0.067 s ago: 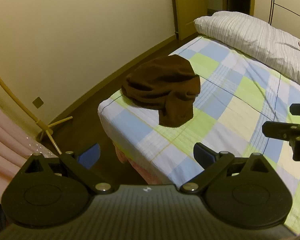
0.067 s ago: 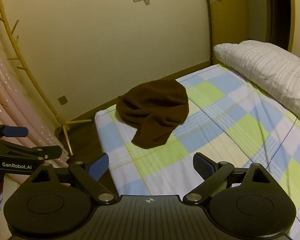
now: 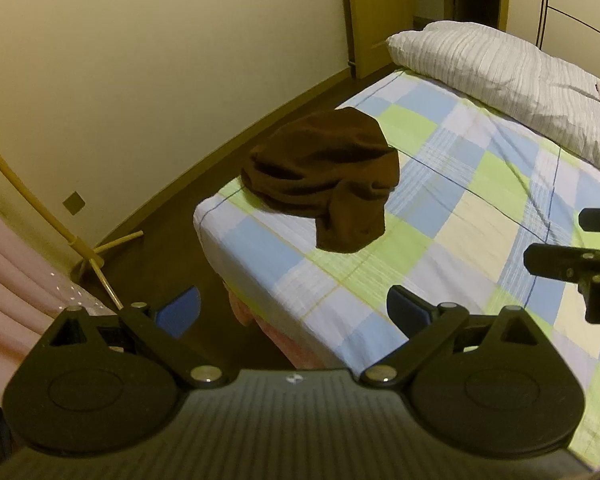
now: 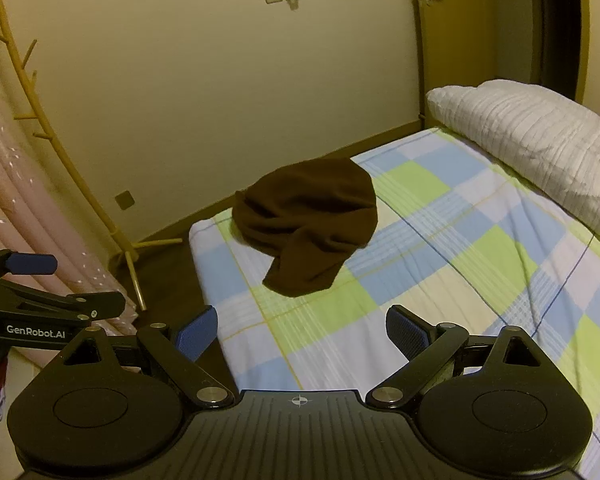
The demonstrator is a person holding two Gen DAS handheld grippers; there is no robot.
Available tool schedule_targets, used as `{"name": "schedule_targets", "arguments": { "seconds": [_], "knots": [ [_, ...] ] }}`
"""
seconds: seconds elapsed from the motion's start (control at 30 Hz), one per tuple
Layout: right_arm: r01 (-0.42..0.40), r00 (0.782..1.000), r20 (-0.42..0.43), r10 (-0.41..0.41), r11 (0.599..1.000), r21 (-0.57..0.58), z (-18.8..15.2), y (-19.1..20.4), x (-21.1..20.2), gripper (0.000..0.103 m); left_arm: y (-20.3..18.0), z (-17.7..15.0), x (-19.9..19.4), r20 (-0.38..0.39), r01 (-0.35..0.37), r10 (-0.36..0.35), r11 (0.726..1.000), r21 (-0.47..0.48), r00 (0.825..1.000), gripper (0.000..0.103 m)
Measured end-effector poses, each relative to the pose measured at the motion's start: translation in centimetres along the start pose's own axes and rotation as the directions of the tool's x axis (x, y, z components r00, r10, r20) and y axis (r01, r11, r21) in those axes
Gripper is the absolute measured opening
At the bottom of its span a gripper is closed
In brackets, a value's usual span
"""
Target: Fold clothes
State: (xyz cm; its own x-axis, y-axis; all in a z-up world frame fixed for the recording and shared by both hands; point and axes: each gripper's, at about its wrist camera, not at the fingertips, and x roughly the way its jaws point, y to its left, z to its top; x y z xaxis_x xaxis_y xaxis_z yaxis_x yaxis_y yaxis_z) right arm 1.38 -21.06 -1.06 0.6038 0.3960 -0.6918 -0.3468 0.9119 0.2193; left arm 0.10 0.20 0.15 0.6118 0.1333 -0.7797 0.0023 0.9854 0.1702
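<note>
Nearest, the left gripper point(image 3: 292, 312) and right gripper point(image 4: 300, 334) hover with fingers spread, empty. Farther, by the bed's point(image 4: 480, 264) left corner, the crumpled brown garment point(image 4: 308, 224) looks soft, light; pinch its loose near flap.

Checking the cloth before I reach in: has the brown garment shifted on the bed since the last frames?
No. The brown garment lies on the same checks of the bed sheet, near the bed's corner, in both views.

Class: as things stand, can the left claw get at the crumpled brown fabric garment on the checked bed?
Probably yes. The left claw is open, and only bare checked sheet lies between it and the crumpled brown fabric garment.
</note>
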Motion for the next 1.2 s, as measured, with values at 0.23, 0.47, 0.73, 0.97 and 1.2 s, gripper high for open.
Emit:
{"name": "schedule_targets", "arguments": {
  "seconds": [0.23,0.47,0.73,0.97,1.2],
  "knots": [
    [0.0,1.0,-0.002,0.0,1.0,-0.009,1.0,0.7,-0.2,0.094,0.1,-0.6,0.1,0.003,0.017,-0.017,1.0,-0.011,1.0,0.098],
    [0.001,1.0,0.004,-0.001,1.0,-0.018,-0.9,0.4,0.4,0.094,0.5,-0.4,0.6,-0.02,0.039,-0.039,0.999,-0.012,0.999,0.098],
    [0.005,1.0,0.002,-0.005,1.0,-0.023,-1.2,0.8,0.5,0.094,0.6,-0.4,0.7,-0.023,0.049,-0.049,0.999,-0.007,0.999,0.098],
    [0.01,1.0,0.001,-0.01,1.0,-0.02,-1.5,0.9,0.4,0.094,0.5,-0.8,0.6,-0.021,0.051,-0.051,0.999,-0.007,0.998,0.098],
    [0.012,1.0,-0.004,-0.012,1.0,-0.019,-1.1,1.0,0.2,0.094,0.5,-0.9,0.5,-0.024,0.054,-0.054,0.999,-0.008,0.998,0.097]
  ]
}}
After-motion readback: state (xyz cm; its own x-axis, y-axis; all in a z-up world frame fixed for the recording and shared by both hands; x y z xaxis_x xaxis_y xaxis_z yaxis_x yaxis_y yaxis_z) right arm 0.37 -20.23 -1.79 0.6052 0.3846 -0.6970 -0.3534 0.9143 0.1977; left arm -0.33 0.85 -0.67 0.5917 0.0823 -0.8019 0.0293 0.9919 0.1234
